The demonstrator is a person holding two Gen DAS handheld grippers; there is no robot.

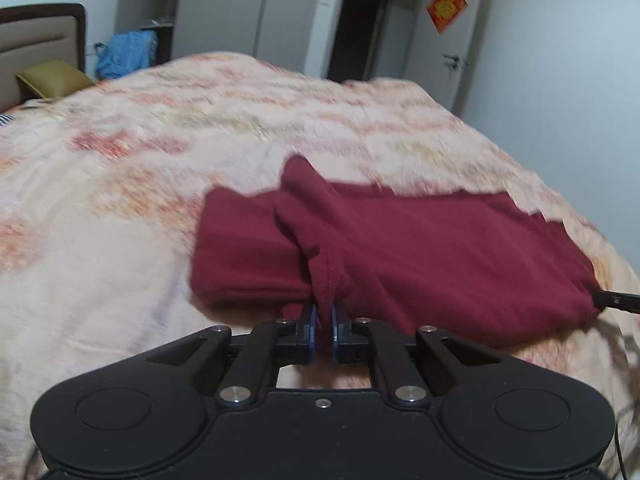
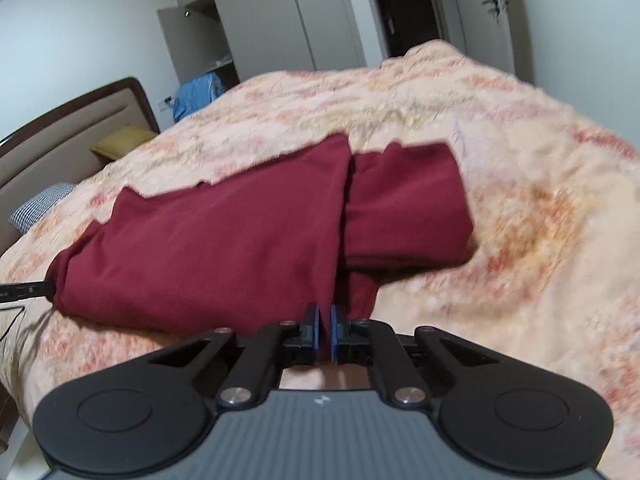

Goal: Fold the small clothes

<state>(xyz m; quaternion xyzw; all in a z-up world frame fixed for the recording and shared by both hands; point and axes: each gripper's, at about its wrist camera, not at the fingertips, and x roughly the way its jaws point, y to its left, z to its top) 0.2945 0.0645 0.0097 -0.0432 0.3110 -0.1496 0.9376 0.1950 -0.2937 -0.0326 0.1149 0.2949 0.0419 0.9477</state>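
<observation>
A dark red garment [image 1: 420, 248] lies partly folded on the peach patterned bedspread [image 1: 120, 208]. My left gripper [image 1: 323, 320] is shut on its near edge, and the pinched cloth rises in a ridge away from the jaws. In the right wrist view the same red garment [image 2: 208, 240] spreads left and ahead, with a folded part at the right [image 2: 404, 204]. My right gripper [image 2: 325, 322] is shut on the near edge at the fold line. Each gripper's tip shows at the other view's side edge [image 1: 616, 300] [image 2: 24, 290].
A headboard [image 2: 60, 136], an olive pillow [image 1: 52, 76] and a checked pillow [image 2: 36, 204] are at the bed's far left. A blue cloth heap [image 1: 128, 54] lies beside wardrobes. A dark doorway [image 1: 360, 24] and a door with a red paper square [image 1: 446, 6] stand behind.
</observation>
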